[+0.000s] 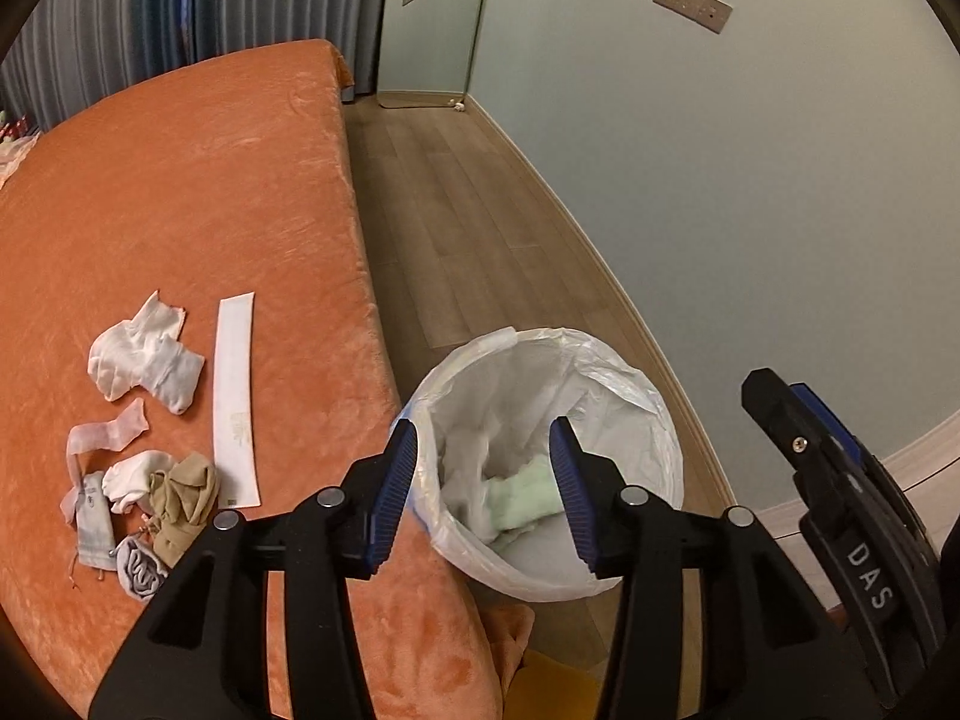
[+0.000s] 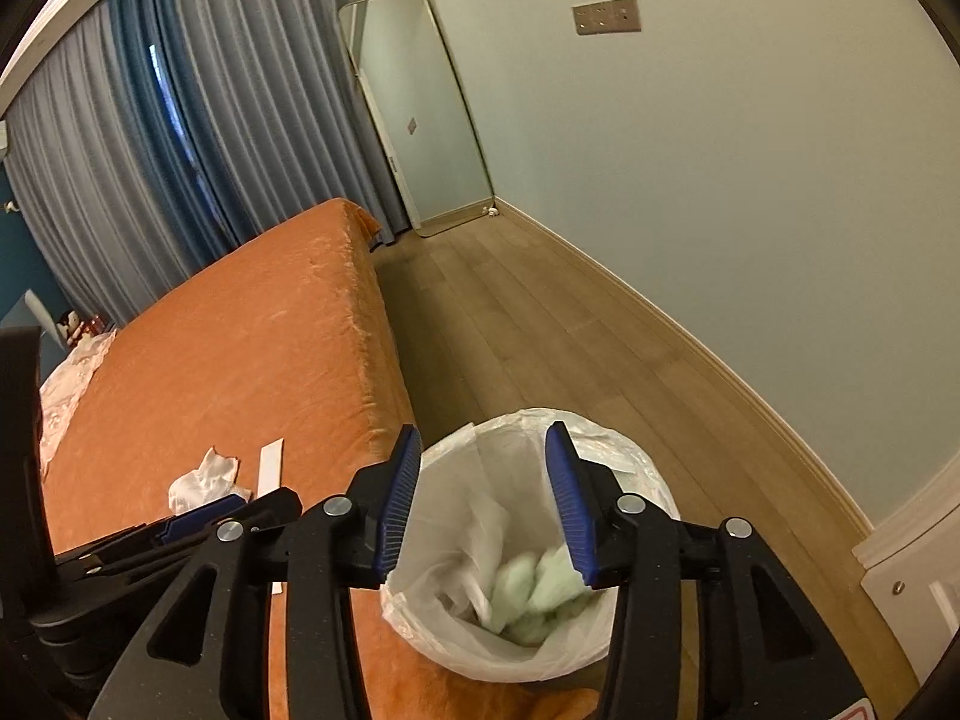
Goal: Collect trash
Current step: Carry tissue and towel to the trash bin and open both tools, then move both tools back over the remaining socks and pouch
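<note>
A white-lined trash bin (image 1: 624,384) stands on the floor beside the orange bed (image 1: 180,192). A pale green crumpled piece (image 1: 522,498) lies inside it; it also shows in the right wrist view (image 2: 534,594). My left gripper (image 1: 483,480) is open and empty above the bin's near rim. My right gripper (image 2: 480,504) is open and empty over the bin (image 2: 636,474); it shows at the right of the left wrist view (image 1: 840,480). On the bed lie white crumpled pieces (image 1: 144,354), a white paper strip (image 1: 235,396), a tan wad (image 1: 183,504) and small grey items (image 1: 96,516).
Wood floor (image 1: 468,192) runs between the bed and the pale wall. A mirror (image 2: 414,108) leans in the far corner by grey-blue curtains (image 2: 180,138). A yellow object (image 1: 552,690) lies on the floor below the bin. Pink cloth (image 2: 66,384) lies at the bed's far left.
</note>
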A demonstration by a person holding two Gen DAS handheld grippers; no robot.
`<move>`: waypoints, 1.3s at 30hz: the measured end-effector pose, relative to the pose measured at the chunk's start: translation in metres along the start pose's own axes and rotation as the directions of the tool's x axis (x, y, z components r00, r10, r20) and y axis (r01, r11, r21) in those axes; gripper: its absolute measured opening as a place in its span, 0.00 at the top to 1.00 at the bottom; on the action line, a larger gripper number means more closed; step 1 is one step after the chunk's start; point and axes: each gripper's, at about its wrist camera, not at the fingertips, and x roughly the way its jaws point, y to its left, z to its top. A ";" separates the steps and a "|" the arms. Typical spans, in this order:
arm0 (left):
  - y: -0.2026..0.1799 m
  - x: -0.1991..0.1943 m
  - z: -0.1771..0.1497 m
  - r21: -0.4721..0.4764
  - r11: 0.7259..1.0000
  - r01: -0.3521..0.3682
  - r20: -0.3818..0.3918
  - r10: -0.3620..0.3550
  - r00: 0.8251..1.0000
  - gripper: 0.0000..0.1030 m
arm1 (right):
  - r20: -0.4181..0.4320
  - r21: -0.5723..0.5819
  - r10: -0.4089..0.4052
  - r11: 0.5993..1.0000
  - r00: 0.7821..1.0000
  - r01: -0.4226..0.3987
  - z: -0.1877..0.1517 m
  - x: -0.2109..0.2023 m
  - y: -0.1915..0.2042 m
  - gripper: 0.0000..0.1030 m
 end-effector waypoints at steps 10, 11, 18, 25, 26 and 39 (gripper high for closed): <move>0.040 -0.028 -0.008 -0.054 0.998 -0.038 0.039 0.040 0.998 0.58 | -0.015 -0.042 0.035 0.998 0.999 -0.036 -0.012 -0.007 0.029 0.54; 0.044 -0.030 -0.010 -0.056 0.998 -0.043 0.041 0.045 0.998 0.57 | -0.018 -0.047 0.040 0.998 0.999 -0.040 -0.015 -0.008 0.034 0.54; 0.079 -0.045 -0.019 -0.112 0.992 -0.065 0.051 0.071 0.996 0.57 | -0.038 -0.090 0.066 0.994 0.997 -0.069 -0.027 -0.010 0.065 0.51; 0.116 -0.060 -0.030 -0.168 0.982 -0.088 0.059 0.099 0.993 0.55 | -0.068 -0.141 0.098 0.984 0.993 -0.106 -0.041 -0.010 0.102 0.50; 0.121 -0.061 -0.032 -0.177 0.980 -0.092 0.059 0.104 0.993 0.51 | -0.073 -0.148 0.103 0.983 0.992 -0.113 -0.044 -0.010 0.107 0.50; 0.192 -0.078 -0.061 -0.289 0.945 -0.151 0.048 0.172 0.984 0.43 | -0.149 -0.233 0.155 0.955 0.977 -0.187 -0.083 -0.009 0.168 0.50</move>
